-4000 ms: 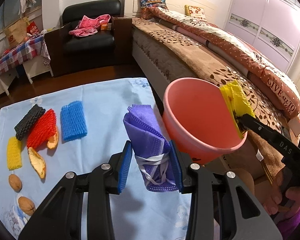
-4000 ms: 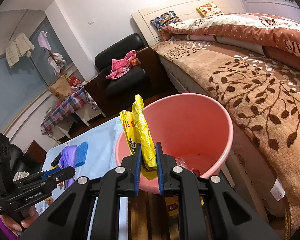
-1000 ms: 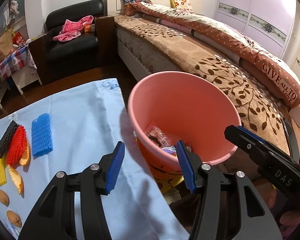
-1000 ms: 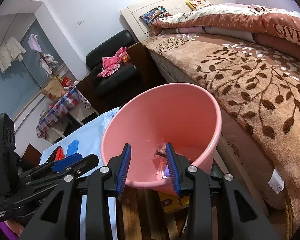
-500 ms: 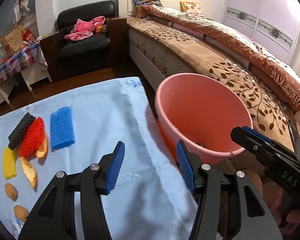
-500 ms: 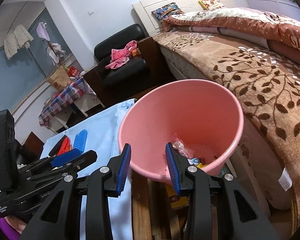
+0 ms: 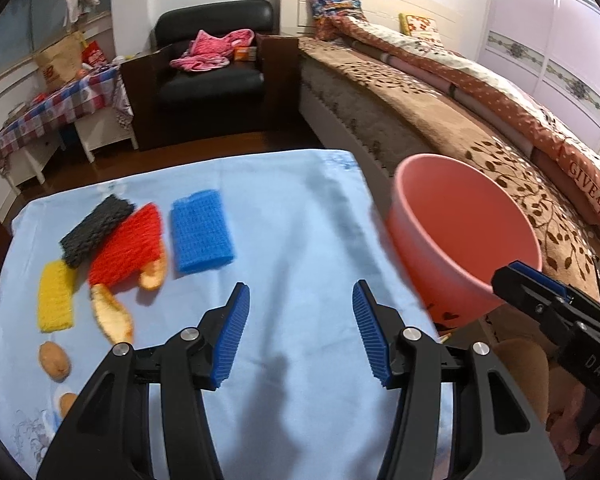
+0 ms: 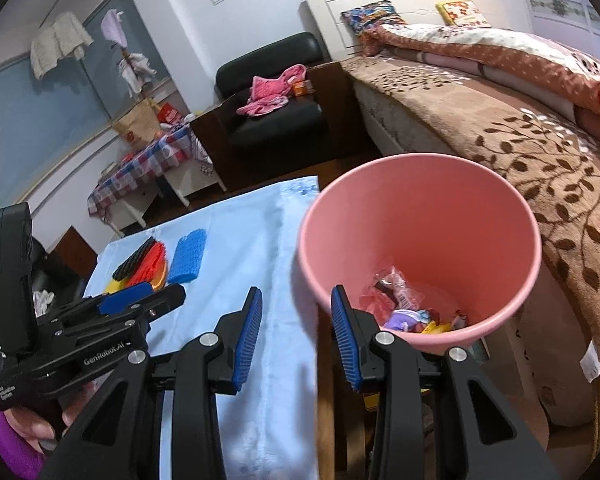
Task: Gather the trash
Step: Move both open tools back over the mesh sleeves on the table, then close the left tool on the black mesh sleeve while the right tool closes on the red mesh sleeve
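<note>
A pink bucket [image 7: 496, 264] [image 8: 500, 248] stands beside the table's right edge, with wrappers and a purple mask [image 8: 404, 316] at its bottom. On the light blue tablecloth [image 7: 300, 220] lie a blue foam net [image 7: 201, 230], a red net [image 7: 128, 246], a black net [image 7: 96, 228], a yellow net [image 7: 55, 297], orange peels [image 7: 112, 312] and walnuts [image 7: 53, 359]. My left gripper [image 7: 298, 330] is open and empty above the cloth. My right gripper [image 8: 296, 340] is open and empty at the bucket's near rim.
A bed with a brown leaf-patterned cover [image 7: 440, 120] runs along the right, close behind the bucket. A black armchair with pink clothes [image 7: 208, 64] and a small table with a checkered cloth [image 7: 60, 108] stand at the back.
Both grippers let their trash fall into the bucket and opened. My left gripper has since swung left, from over the bucket back over the tablecloth. The right gripper drew back slightly.
</note>
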